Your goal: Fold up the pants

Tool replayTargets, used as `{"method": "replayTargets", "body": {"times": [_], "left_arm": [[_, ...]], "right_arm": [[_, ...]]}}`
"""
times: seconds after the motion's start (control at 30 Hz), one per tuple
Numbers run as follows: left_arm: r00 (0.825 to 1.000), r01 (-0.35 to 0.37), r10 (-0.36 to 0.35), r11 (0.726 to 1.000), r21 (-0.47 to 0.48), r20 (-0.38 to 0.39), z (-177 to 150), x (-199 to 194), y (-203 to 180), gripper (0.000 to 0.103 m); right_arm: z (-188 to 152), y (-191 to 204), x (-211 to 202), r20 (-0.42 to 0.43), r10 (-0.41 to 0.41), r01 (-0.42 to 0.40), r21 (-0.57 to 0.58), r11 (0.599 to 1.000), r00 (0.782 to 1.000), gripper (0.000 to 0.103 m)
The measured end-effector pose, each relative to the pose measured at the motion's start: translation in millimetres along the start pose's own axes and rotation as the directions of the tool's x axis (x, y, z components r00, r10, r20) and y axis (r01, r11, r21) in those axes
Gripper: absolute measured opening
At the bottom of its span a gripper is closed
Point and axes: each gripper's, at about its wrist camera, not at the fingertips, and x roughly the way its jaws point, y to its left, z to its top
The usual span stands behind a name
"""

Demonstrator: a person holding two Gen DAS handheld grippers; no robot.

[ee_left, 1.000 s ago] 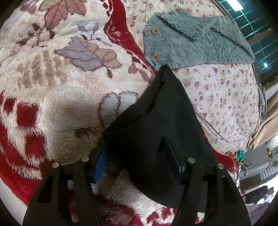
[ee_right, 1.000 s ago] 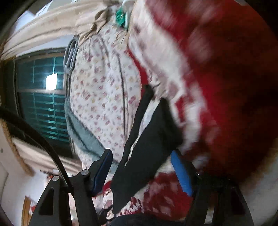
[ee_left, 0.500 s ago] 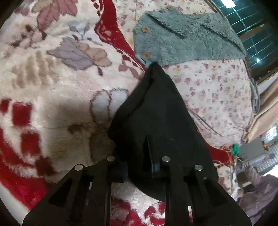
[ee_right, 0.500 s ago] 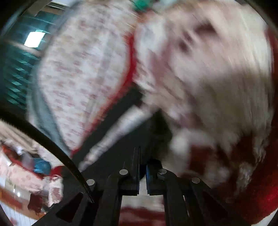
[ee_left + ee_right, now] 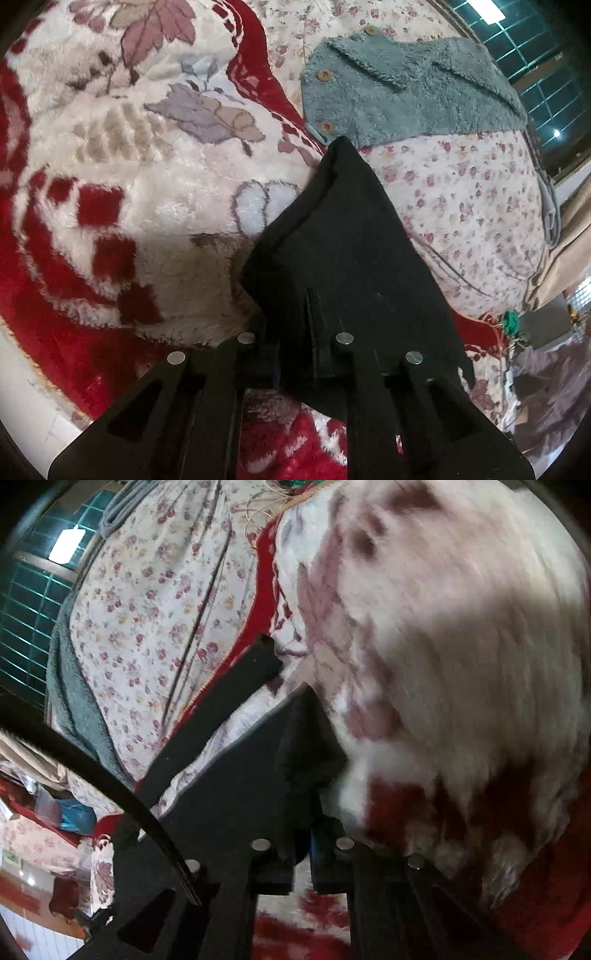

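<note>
Black pants lie on a fluffy red and cream floral blanket. My left gripper is shut on the near edge of the pants, which drape over its right finger and stretch away to a point. In the right wrist view my right gripper is shut on another edge of the black pants, with a separate black strip of them running up to the left. The fingertips of both grippers are hidden in the cloth.
A teal fleece garment with wooden buttons lies beyond the pants on a flowered sheet. A window with a grid is at the far right. A black cable crosses the right wrist view. Room clutter sits at the lower left.
Both grippers went from open around the pants' edge to shut on it. The right gripper swung over the blanket; the pants are pulled tauter in the left view.
</note>
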Motion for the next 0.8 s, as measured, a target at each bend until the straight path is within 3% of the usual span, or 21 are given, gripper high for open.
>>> {"method": "replayTargets", "body": {"times": [0.03,0.1,0.23,0.4,0.47,0.53,0.57,0.63,0.7,0.8], "left_arm": [[1.000,0.000,0.000,1.000,0.000,-0.003,1.2,0.5,0.1,0.016],[1.000,-0.021,0.021,1.000,-0.022,-0.012,6.3,1.5,4.9,0.033],[0.998,0.060,-0.064,0.993,-0.100,-0.029,7.2,4.4,22.0,0.035],[0.994,0.104,-0.109,0.987,-0.123,-0.028,7.7,4.1,29.8,0.035],[0.995,0.084,-0.092,0.987,-0.138,-0.049,12.3,2.1,28.6,0.035],[0.999,0.006,-0.010,0.994,-0.106,-0.039,20.1,-7.1,21.4,0.035],[0.999,-0.051,0.051,0.996,-0.077,-0.004,24.3,-15.1,16.9,0.038],[0.992,-0.103,0.105,0.994,-0.037,0.065,33.4,-28.5,11.7,0.042],[0.986,-0.119,0.118,0.993,0.007,0.121,46.1,-42.0,3.9,0.053],[0.970,-0.159,0.142,0.984,0.075,0.195,61.7,-54.6,-10.1,0.061]], "right_arm": [[-1.8,-0.3,-1.7,0.009,0.008,-0.008,-0.015,1.000,1.000,0.003],[-3.1,3.4,-2.8,0.005,-0.006,0.006,-0.044,0.999,1.000,0.005],[-4.4,-0.7,-9.4,0.005,0.003,-0.003,-0.033,0.999,1.000,0.006],[-12.1,-3.7,-45.7,0.068,-0.083,0.084,-0.003,0.996,0.994,0.016],[-12.6,-4.7,-58.4,0.088,-0.099,0.098,0.014,0.995,0.991,0.020],[-12.9,-2.7,-68.2,0.105,-0.101,0.100,0.011,0.995,0.989,0.021],[-13.0,1.4,-73.5,0.113,-0.093,0.094,-0.005,0.996,0.989,0.021],[-14.1,11.5,-80.5,0.125,-0.094,0.100,-0.046,0.994,0.988,0.022],[-16.1,25.8,-85.6,0.147,-0.108,0.125,-0.111,0.986,0.983,0.023],[-21.9,45.3,-86.5,0.175,-0.124,0.159,-0.208,0.965,0.977,0.025]]}}
